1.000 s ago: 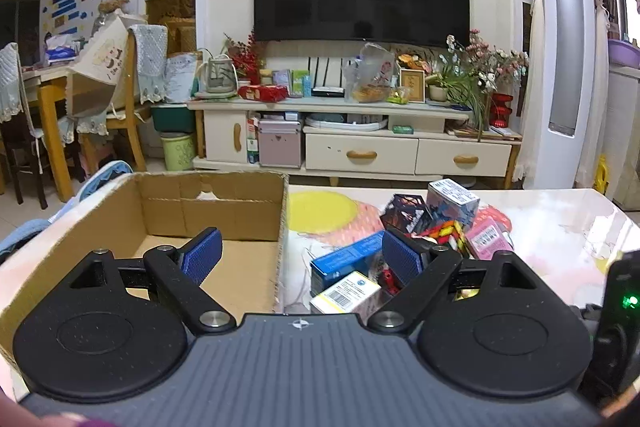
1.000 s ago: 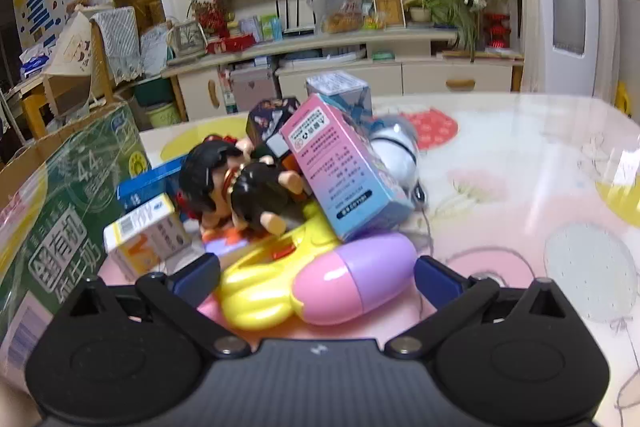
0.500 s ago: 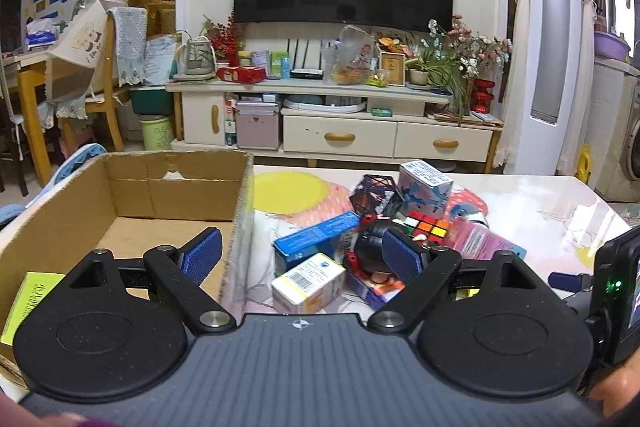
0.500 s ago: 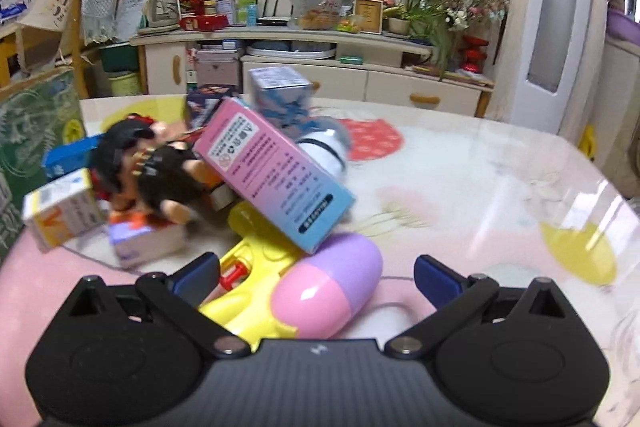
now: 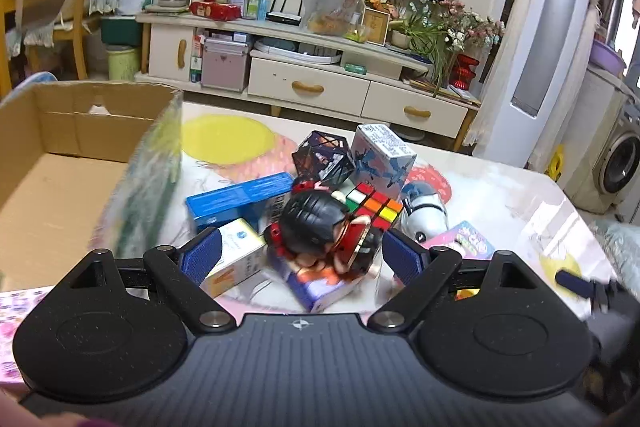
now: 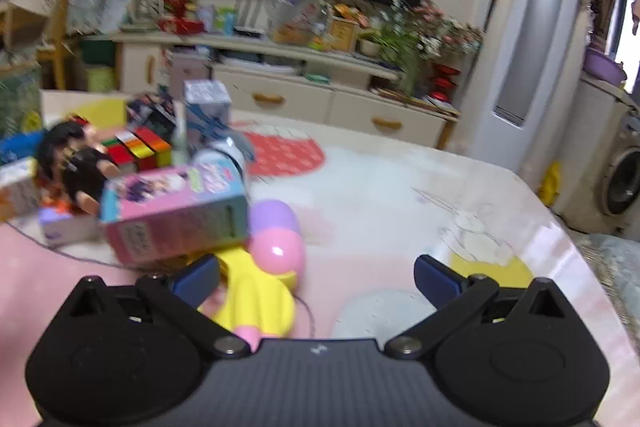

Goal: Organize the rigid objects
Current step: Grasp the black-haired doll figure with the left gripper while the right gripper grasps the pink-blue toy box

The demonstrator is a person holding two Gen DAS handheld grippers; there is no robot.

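A pile of toys and boxes lies on the table. In the left wrist view my left gripper (image 5: 302, 259) stands open over a black-haired doll (image 5: 320, 227), with a white and orange carton (image 5: 236, 259) at its left finger. Behind are a colour cube (image 5: 372, 205), a blue box (image 5: 240, 197), a dark patterned cube (image 5: 322, 157) and a white and blue box (image 5: 382, 153). The open cardboard box (image 5: 60, 163) stands to the left. My right gripper (image 6: 316, 277) is open and holds nothing; a yellow and pink toy gun (image 6: 264, 267) lies by its left finger, next to a pink box (image 6: 172, 211).
A white robot toy (image 5: 424, 215) lies right of the pile. The table's right half (image 6: 420, 203) shows only its patterned cover. A TV cabinet (image 5: 312, 75), a tall white unit (image 5: 548, 47) and a washing machine (image 5: 618, 163) stand beyond the table.
My left gripper has swung right from the cardboard box to above the pile and come closer to the doll. The right gripper has shifted right and back; the pink box now lies flatter.
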